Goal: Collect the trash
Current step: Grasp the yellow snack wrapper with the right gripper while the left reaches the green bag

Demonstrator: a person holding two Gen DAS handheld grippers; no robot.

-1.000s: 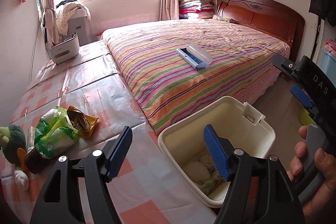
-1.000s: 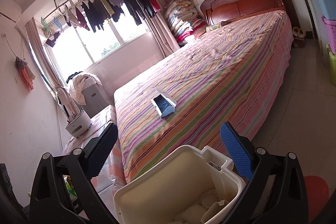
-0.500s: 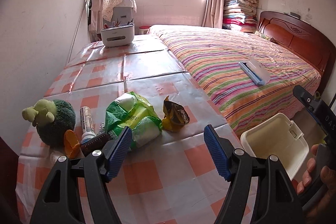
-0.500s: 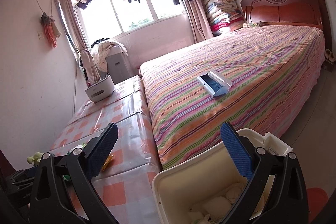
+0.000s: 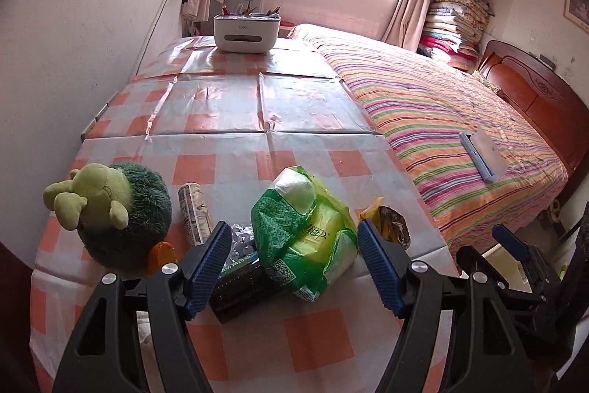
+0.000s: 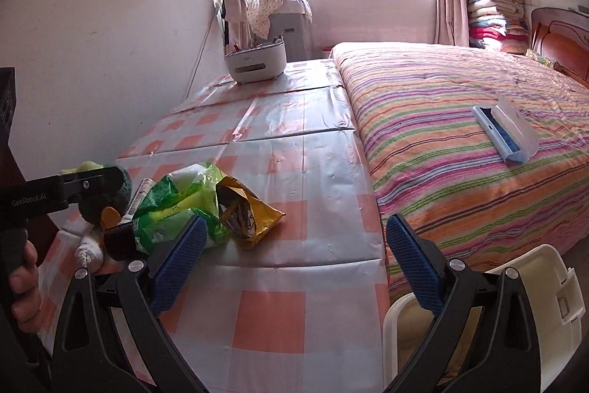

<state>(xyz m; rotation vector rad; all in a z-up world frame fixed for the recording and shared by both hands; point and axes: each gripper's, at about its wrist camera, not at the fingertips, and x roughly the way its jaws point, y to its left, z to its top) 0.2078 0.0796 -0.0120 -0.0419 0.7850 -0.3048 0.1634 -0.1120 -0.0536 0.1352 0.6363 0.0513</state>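
- Our left gripper (image 5: 294, 267) hangs wide open, empty, around the green plastic bag (image 5: 305, 231).
- Our right gripper (image 6: 294, 264) gapes empty beside the yellow snack wrapper (image 6: 246, 212).

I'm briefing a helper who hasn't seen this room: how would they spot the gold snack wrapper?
Start at the checked orange-and-white table beside the striped bed. At its near end lies a small heap of items; the gold snack wrapper sits on the bed side of it, touching the green plastic bag. It alone is shiny gold, torn open with a dark inside.
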